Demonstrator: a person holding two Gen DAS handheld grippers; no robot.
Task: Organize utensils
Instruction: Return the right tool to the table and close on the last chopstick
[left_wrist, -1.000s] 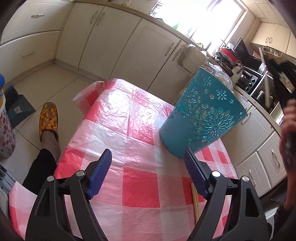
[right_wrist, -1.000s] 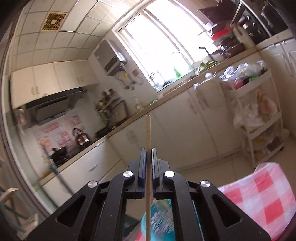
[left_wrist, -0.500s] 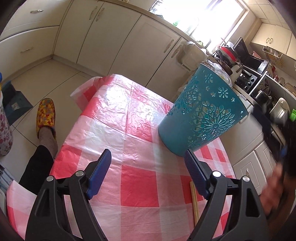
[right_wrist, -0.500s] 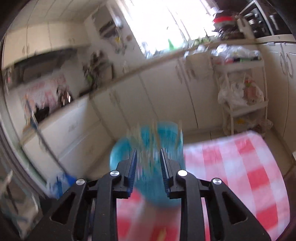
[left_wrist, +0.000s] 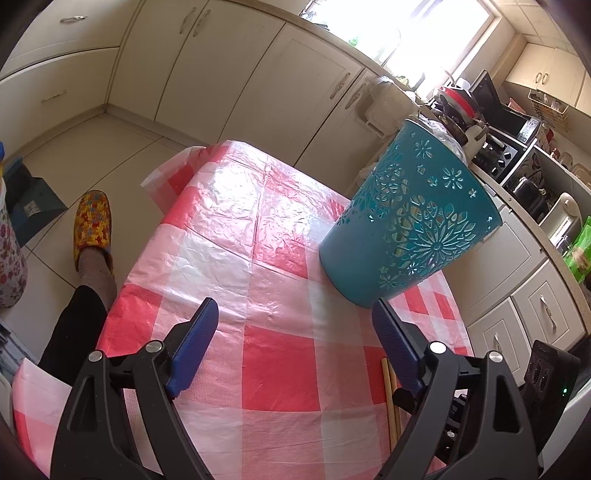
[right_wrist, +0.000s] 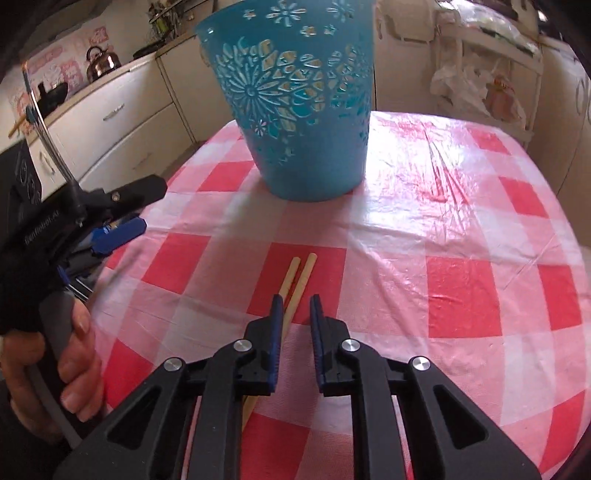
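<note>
Two chopsticks (right_wrist: 298, 280) lie just ahead of the right gripper (right_wrist: 296, 310), its empty jaws just closing to a narrow gap, so the next pick-up seems under way and calls for straddling one stick, while the left gripper (left_wrist: 295, 325) gapes empty short of the teal basket (left_wrist: 410, 225).

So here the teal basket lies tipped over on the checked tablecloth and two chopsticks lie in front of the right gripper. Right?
Not quite. The teal basket stands upright on the checked tablecloth, as the right wrist view shows. The rest holds: two chopsticks lie on the cloth just in front of the right gripper, its jaws slightly apart and empty.
</note>
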